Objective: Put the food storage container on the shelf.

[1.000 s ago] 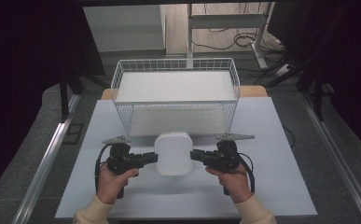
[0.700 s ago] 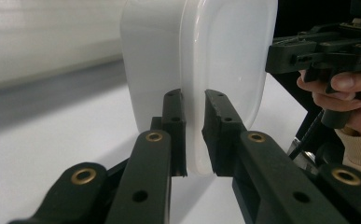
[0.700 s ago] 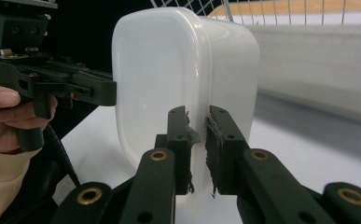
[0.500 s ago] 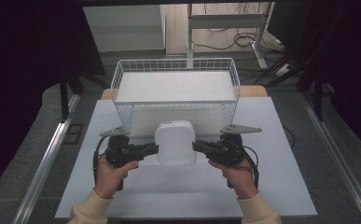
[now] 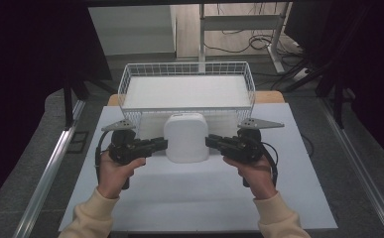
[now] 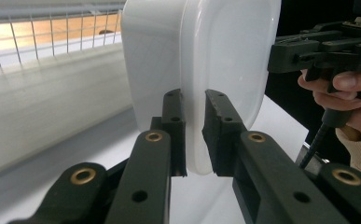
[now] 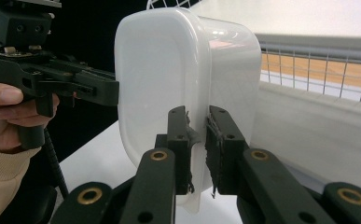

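Both grippers hold one white lidded container point(image 5: 186, 137) between them, clear of the tabletop point(image 5: 199, 198), just in front of the white wire basket point(image 5: 187, 69). The left gripper point(image 6: 195, 133) has its fingers point(image 6: 174, 123) closed on the rim at one end; the right gripper point(image 7: 197, 144) pinches the rim at the opposite end in the same way. This looks like the carrying step, most likely with the basket as the goal. The next move calls for both hands to travel together and level, high enough for the container's underside to pass the basket's near wall, which stands directly in the path. Uneven pull could twist the thin rim out of one grip. Beyond the basket are a desk frame point(image 5: 239, 22) and floor cables point(image 5: 239, 44), well apart.
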A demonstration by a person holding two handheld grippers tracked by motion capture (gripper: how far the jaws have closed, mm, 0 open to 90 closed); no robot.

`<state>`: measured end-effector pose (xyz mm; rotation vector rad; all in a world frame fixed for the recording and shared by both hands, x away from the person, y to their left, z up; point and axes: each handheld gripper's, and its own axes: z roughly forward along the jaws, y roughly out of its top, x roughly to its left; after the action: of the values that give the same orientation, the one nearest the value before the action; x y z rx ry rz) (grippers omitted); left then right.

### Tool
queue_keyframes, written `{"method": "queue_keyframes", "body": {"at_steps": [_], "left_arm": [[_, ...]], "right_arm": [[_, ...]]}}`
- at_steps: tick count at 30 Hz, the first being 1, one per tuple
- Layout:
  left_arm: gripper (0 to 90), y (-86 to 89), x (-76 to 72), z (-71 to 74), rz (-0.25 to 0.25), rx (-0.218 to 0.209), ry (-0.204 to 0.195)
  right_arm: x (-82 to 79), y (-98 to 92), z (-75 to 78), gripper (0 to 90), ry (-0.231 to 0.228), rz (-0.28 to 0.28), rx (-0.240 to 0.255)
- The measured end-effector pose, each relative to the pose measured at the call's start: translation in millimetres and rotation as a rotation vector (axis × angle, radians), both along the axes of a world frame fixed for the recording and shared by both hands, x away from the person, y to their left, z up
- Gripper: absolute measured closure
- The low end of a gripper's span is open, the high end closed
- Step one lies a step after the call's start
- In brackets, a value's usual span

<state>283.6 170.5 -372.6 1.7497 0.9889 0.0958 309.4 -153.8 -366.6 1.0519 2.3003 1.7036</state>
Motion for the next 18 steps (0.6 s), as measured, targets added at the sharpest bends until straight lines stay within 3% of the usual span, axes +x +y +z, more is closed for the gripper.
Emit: {"method": "queue_keyframes", "body": {"at_steps": [10,18], "left_arm": [[79.5,0.0,14.3,21.7,0.007,0.012,-0.028],[79.5,4.0,30.2,45.2,0.016,0.014,-0.044]], "right_arm": [[13.7,1.6,23.3,80.1,-0.038,0.001,-0.014],[31.3,5.3,43.6,80.1,-0.036,0.004,-0.001]]}}
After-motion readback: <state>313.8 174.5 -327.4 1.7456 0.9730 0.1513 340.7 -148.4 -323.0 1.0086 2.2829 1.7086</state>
